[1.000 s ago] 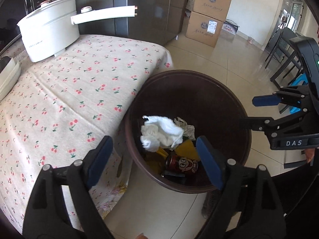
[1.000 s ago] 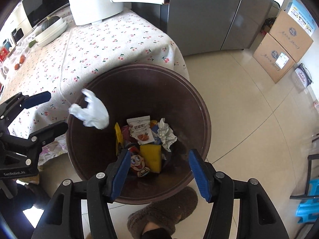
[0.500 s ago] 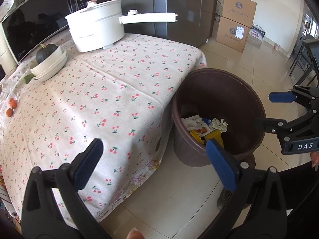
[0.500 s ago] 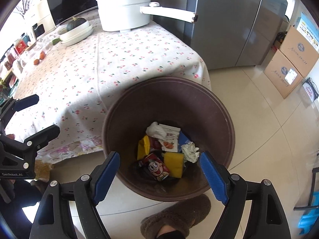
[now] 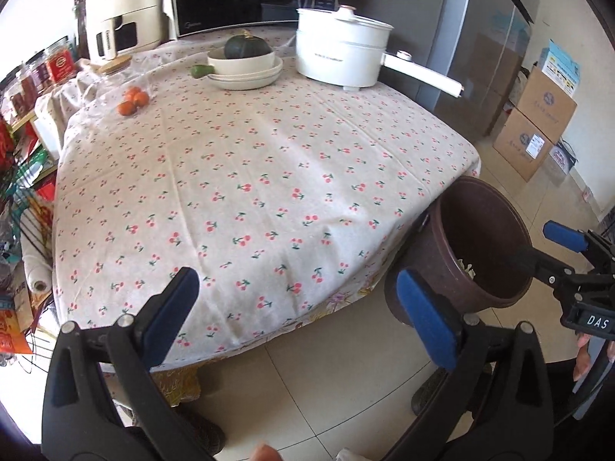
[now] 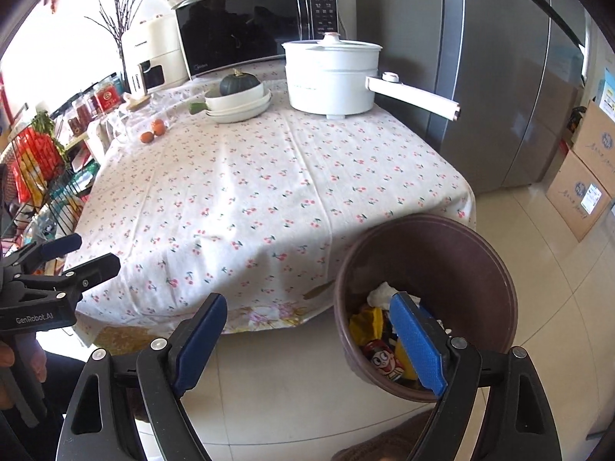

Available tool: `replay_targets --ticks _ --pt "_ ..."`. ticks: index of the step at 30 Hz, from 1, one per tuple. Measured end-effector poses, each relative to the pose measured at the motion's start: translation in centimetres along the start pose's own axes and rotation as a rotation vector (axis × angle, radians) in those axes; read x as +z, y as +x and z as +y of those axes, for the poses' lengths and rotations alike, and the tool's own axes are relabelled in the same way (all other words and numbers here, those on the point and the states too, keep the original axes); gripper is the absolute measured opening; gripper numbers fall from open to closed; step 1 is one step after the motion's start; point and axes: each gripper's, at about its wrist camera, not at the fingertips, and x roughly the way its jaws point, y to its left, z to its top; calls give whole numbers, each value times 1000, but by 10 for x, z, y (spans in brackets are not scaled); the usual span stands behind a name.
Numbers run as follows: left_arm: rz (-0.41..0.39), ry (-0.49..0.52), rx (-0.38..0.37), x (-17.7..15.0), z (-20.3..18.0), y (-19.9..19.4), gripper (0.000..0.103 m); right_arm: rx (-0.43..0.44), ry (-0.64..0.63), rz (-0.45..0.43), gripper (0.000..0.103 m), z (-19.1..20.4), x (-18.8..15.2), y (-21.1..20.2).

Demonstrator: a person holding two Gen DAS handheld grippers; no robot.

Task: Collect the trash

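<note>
A brown round trash bin (image 5: 484,215) stands on the floor at the table's right corner; it also shows in the right wrist view (image 6: 461,242). Inside lie a white crumpled tissue (image 6: 380,294), yellow wrappers (image 6: 365,320) and a red cartoon can (image 6: 384,359). My left gripper (image 5: 296,307) is open and empty, held before the table's front edge. My right gripper (image 6: 307,332) is open and empty, beside and above the bin. The cherry-print tablecloth (image 5: 250,161) shows no trash.
On the table's far side stand a white electric pot (image 5: 342,53) with a long handle, stacked bowls with a green squash (image 5: 246,65), and oranges (image 5: 132,101). A microwave (image 6: 253,30), a fridge (image 6: 480,77), cardboard boxes (image 5: 538,130) and a wire rack (image 6: 38,169) surround it.
The white tissue dropped from mid-air into the bin. Both grippers pulled up and back from over the bin, so the whole table top has come into view.
</note>
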Motion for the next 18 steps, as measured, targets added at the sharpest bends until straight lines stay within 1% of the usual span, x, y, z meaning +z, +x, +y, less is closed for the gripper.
replay_targets --ticks 5,7,9,15,18 --pt "-53 -83 72 -7 28 -17 102 -13 -43 -89 90 24 6 -14" --pt "-77 -99 94 -12 34 -24 102 -14 -55 -128 93 32 7 -21" --pt "-102 -105 120 -16 39 -30 102 -13 -63 -157 93 38 8 -24" --pt "-176 -133 206 -23 47 -40 102 -10 -93 -198 93 55 9 -24" --pt "-197 -148 209 -23 48 -44 102 -10 -116 -201 93 63 8 -21"
